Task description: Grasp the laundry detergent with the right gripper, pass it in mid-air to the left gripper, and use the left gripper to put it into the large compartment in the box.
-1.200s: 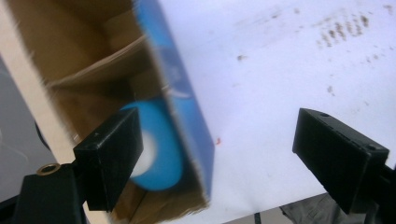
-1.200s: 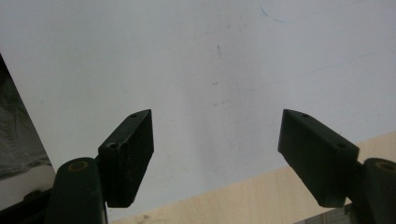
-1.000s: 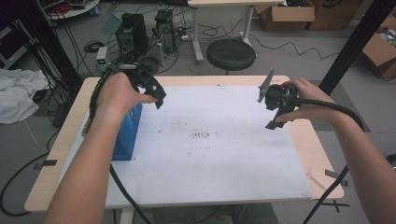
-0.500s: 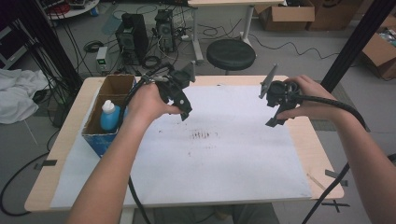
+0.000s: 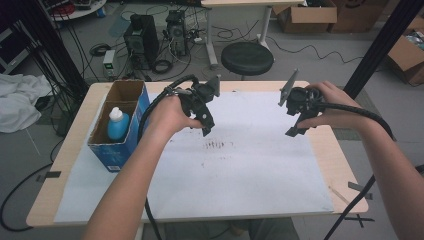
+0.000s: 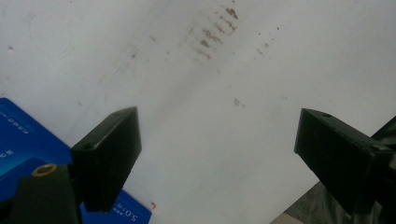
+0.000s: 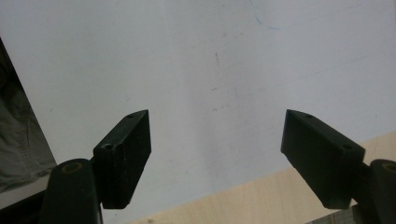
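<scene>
- My left gripper (image 5: pixel 210 107) hangs over the white paper sheet (image 5: pixel 240 170), jaws spread wide with nothing between them; in the left gripper view only stained paper lies in the gap.
- My right gripper (image 5: pixel 289 110), just after widening its jaws, holds them apart and empty above the sheet's far right edge, near the bare wooden table (image 5: pixel 345 165).
- The blue bottle (image 5: pixel 118 126) stands upright inside the open blue cardboard box (image 5: pixel 122 150) at the table's left side, well apart from both grippers.
- Brown smudges (image 5: pixel 216 145) mark the paper just below my left gripper.
</scene>
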Demonstrator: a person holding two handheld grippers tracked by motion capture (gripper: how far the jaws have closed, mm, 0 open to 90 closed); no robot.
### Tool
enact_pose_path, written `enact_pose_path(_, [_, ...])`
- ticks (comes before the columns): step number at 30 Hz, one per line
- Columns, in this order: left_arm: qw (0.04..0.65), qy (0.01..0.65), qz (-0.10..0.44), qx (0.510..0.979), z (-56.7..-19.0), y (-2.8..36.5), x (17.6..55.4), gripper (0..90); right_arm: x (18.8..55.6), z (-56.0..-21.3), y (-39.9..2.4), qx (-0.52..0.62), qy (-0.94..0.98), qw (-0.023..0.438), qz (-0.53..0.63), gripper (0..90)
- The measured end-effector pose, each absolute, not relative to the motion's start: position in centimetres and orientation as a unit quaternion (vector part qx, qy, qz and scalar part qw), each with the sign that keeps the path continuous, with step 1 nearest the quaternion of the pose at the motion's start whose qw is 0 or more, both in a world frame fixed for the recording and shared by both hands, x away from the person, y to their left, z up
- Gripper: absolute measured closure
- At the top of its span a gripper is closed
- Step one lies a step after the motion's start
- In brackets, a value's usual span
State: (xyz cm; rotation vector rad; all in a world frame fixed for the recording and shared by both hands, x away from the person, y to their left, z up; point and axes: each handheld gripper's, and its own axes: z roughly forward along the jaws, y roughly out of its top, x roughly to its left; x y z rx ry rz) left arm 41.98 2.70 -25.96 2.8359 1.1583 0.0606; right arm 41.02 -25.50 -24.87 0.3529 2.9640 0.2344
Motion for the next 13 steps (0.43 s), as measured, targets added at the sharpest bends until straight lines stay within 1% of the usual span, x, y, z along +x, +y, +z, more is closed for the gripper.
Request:
enact_pose_path(8, [0.031,0.369,0.015,0.929,-26.38,2.26,41.98,15.4,40.92,-24.89,-25.74,0.122,0.986,0.075,0.082,24.4])
enact_pose_path(13, [0.033,0.369,0.014,0.929,-26.4,2.12,41.96,15.4,40.78,-24.99,-25.89,0.121,0.987,0.067,0.087,24.4])
